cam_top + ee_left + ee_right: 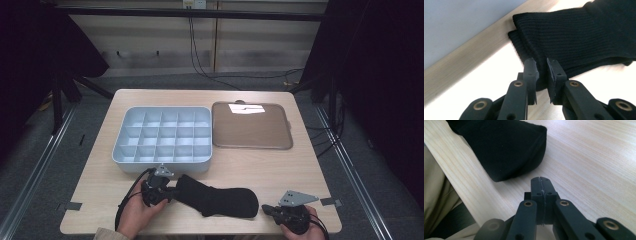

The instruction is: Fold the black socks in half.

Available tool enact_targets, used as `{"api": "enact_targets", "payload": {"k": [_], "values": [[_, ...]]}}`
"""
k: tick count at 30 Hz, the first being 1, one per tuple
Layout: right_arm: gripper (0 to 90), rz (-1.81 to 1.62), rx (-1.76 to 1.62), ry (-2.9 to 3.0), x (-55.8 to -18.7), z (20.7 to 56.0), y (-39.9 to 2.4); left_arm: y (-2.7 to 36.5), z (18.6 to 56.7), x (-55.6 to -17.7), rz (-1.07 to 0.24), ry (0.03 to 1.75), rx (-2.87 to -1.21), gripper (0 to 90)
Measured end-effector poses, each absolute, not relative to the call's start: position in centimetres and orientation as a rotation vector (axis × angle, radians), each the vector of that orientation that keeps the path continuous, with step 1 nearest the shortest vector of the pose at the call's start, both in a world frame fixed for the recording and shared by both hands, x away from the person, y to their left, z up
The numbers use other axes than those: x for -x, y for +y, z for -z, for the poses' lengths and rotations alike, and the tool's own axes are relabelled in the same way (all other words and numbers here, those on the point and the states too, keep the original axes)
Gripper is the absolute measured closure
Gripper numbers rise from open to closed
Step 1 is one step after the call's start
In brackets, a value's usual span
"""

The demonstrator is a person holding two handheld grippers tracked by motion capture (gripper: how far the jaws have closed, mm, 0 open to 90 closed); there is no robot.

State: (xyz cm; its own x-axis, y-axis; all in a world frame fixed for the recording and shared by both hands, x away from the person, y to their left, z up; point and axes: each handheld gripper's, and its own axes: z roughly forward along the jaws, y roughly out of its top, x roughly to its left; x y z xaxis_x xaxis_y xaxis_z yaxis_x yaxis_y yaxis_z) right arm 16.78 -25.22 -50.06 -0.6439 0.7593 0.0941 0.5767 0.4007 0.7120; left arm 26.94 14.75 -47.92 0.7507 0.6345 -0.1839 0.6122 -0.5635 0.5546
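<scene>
Left tool point(541, 65) parted around the cuff edge of the black ribbed knit sock point(220, 200) lying on the pale wooden surface point(300, 165) before the grey-blue compartmented plastic tray point(162, 135), right tool point(541, 180) clenched empty nearby; nothing sorted yet.

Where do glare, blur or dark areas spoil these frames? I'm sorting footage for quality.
High view: a white glare patch on the brown tray; the room's sides are nearly black. Left gripper view: the table beside the black sock is washed out white, and the pale box wall at upper left is soft. Right gripper view: the near arms of the right tool blur at the bottom edge.
</scene>
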Motion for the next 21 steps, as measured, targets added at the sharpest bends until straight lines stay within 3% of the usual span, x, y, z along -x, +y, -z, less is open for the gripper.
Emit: {"api": "enact_targets", "payload": {"k": [21], "values": [[90.0, -1.086, -1.134, 2.467, -17.0, 49.9, -23.7, 16.5, 45.3, -27.3, 0.006, 0.941, -2.233, 79.8]]}}
